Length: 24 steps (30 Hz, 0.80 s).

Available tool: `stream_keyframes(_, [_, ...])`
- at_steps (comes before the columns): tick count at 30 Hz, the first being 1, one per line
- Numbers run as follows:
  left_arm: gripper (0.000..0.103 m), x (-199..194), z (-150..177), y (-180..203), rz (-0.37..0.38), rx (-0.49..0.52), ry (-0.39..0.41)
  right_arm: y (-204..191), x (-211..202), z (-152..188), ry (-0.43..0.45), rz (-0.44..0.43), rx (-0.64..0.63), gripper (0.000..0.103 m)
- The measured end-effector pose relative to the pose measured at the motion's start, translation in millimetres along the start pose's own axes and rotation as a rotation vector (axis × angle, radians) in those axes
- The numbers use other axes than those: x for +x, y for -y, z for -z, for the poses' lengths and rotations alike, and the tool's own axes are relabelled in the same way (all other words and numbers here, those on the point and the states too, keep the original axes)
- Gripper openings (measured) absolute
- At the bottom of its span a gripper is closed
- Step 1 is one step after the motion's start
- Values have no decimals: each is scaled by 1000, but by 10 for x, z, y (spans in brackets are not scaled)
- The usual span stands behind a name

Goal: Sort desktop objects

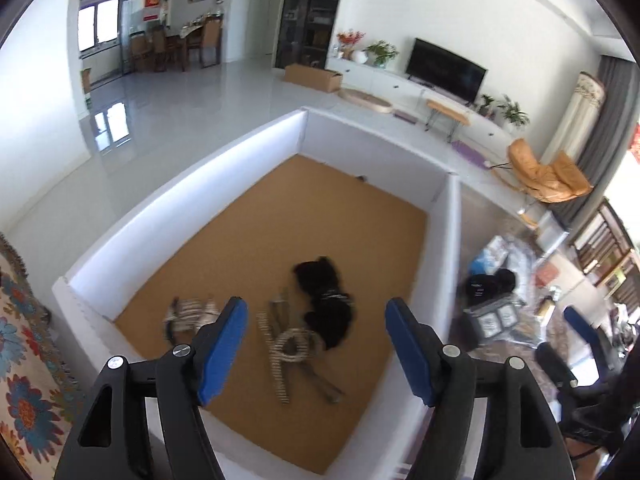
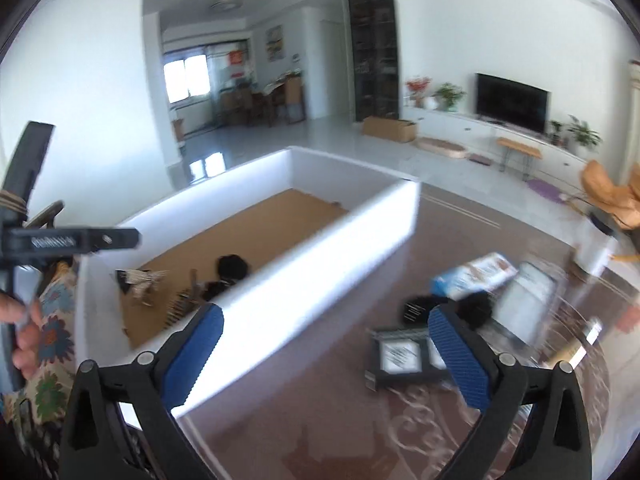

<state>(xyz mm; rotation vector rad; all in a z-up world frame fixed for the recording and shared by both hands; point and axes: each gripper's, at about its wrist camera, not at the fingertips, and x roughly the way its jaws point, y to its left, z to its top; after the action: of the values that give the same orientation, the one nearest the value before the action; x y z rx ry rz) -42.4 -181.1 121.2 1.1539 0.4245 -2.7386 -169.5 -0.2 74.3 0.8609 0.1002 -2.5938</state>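
A white-walled box (image 1: 180,184) with a cork-brown floor fills the left wrist view. On its floor lie a black fluffy item (image 1: 324,300), striped bands with a ring (image 1: 288,348) and a small striped piece (image 1: 192,312). My left gripper (image 1: 316,308) hovers over them, open, with nothing between its blue pads. In the right wrist view my right gripper (image 2: 326,312) is wide open and holds nothing. It straddles the box's right wall (image 2: 320,256). On the table to the right lie a dark picture frame (image 2: 404,356), a black fluffy item (image 2: 472,308) and a blue-white package (image 2: 472,276).
The brown patterned tabletop (image 2: 360,420) spreads right of the box, with more blurred packets (image 2: 528,292) on it. A floral cloth (image 1: 24,360) lies left of the box. A person's hand (image 2: 24,344) grips the left tool at the right view's left edge.
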Motion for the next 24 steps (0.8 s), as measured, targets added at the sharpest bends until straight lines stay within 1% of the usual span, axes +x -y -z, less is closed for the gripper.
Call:
stream_keyframes(2, [97,-44,98,494,94,66,12,514,-94,352,-54,137,86,103])
stream_keyframes(3, [102,-11,167,757,135,105,1,776,-85,499,-107,204,118,103])
stream_keyframes(4, [103,57,244,1010,175,144,-22,1014,-65,652,-164,265,159,103])
stream_keyframes(5, [103,161,344,1251,205,184,-50,1248,-44,767,-199,300,209,103])
stream_keyframes(6, [103,278,456,1465,215,223,-77,1447,-32,894,-228,317,259,103])
stream_keyframes(7, [103,412,570,1660,208,262,-102,1600,-12,991,-255,333,296,103])
stream_keyframes(9, [103,709,809,1927,169,327,-141,1814,59,1110,-289,353,338,103])
stream_keyframes(10, [103,830,932,2016,138,355,-163,1845,83,1124,-280,367,331,103])
stream_keyframes(12, [100,933,1110,2068,91,399,-210,1864,135,1102,-282,363,321,103])
stream_keyframes(13, [100,956,1124,2082,75,421,-209,1896,137,1104,-285,365,317,103])
stream_keyframes(15, [100,1005,1118,2071,15,466,-183,1859,243,1045,-309,396,290,103])
stream_keyframes(17, [100,1117,1110,1994,-42,475,-185,1813,301,1003,-308,392,289,103])
stream_keyframes(18, [100,1180,1105,1934,-55,459,-203,1817,310,1003,-308,395,293,103])
stream_keyframes(21, [100,1315,1122,1805,-57,411,-260,1805,305,999,-308,394,293,103])
stream_keyframes(24, [100,1362,1145,1798,-66,412,-270,1808,304,999,-308,394,294,103])
